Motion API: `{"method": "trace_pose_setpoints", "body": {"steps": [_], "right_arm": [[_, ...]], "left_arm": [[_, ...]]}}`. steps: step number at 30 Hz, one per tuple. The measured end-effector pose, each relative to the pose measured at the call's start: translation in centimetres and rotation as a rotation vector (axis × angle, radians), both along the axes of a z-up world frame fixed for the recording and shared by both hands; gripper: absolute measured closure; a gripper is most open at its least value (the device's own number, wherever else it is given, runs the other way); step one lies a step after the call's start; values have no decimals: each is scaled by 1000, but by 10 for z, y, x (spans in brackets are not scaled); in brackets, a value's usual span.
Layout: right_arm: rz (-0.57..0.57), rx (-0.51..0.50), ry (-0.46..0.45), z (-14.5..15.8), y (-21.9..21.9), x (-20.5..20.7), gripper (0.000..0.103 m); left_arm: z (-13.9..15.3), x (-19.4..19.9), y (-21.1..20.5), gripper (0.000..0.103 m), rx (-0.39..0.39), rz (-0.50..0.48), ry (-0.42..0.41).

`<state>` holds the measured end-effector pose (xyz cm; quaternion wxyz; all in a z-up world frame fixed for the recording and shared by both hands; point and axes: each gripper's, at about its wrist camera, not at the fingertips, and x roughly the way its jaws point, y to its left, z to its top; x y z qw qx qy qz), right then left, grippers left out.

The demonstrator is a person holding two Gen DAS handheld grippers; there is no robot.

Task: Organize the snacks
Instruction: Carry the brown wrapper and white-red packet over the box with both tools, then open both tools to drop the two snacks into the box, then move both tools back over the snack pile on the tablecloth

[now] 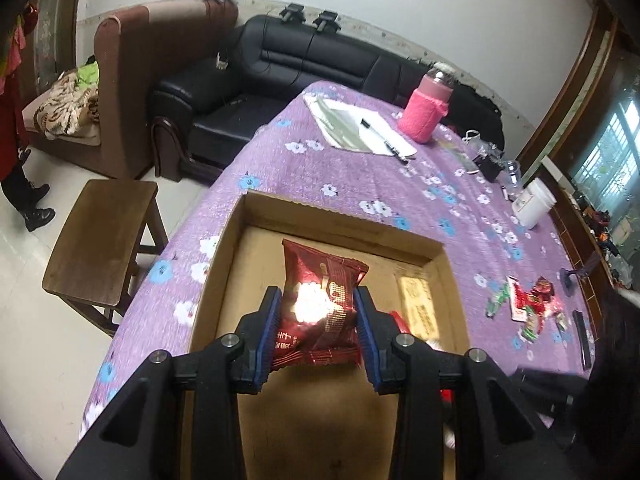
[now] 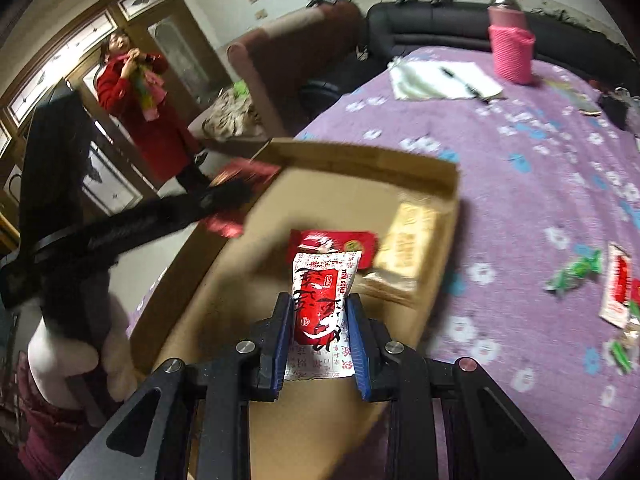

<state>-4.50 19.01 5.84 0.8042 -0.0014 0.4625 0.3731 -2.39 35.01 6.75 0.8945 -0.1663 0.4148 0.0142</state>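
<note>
Both grippers carrying snacks over the cardboard box (image 1: 224, 248), drop-off step in progress.
Purple flowered table (image 1: 320, 168) filling the room's middle, black sofa (image 1: 280, 64) at 12 o'clock; left gripper (image 1: 316, 320) pinching a dark red packet (image 1: 320, 292), right gripper (image 2: 320, 328) pinching a white-and-red packet (image 2: 322, 300); next, probably lowering and spreading jaws; loose snacks (image 1: 528, 304) waiting at 3 o'clock.

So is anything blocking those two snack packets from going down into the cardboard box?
Nothing visible. The dark red foil packet and the white-and-red packet hang over the open brown cardboard box; one flat red packet lies inside, bare floor around it.
</note>
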Motion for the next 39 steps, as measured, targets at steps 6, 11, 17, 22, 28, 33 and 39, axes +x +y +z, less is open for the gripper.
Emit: {"method": "trace_pose_setpoints", "body": {"steps": [6,11,17,22,28,33,39], "right_arm": [[36,-30,26,-17,24,-1,73],[49,-41,11,-21,33,-5,70],[55,-29,-36,-10,29,-19,55],[44,12,-68,9,11,-35,52],[-12,58,-99,22,-33,-50,44],[-90,48,-111,23,-79,-45,44],[-190,105,-111,46,-130,-33,42]], "left_arm": [[-15,21,1,67,0,17,49],[-16,24,1,54,-24,17,38],[4,5,1,47,-26,32,-23],[28,-27,-6,36,-12,46,-91],[50,-58,-35,33,-27,4,-144],[79,-58,-49,33,-27,2,-175],[120,-61,-54,25,-42,32,-208]]}}
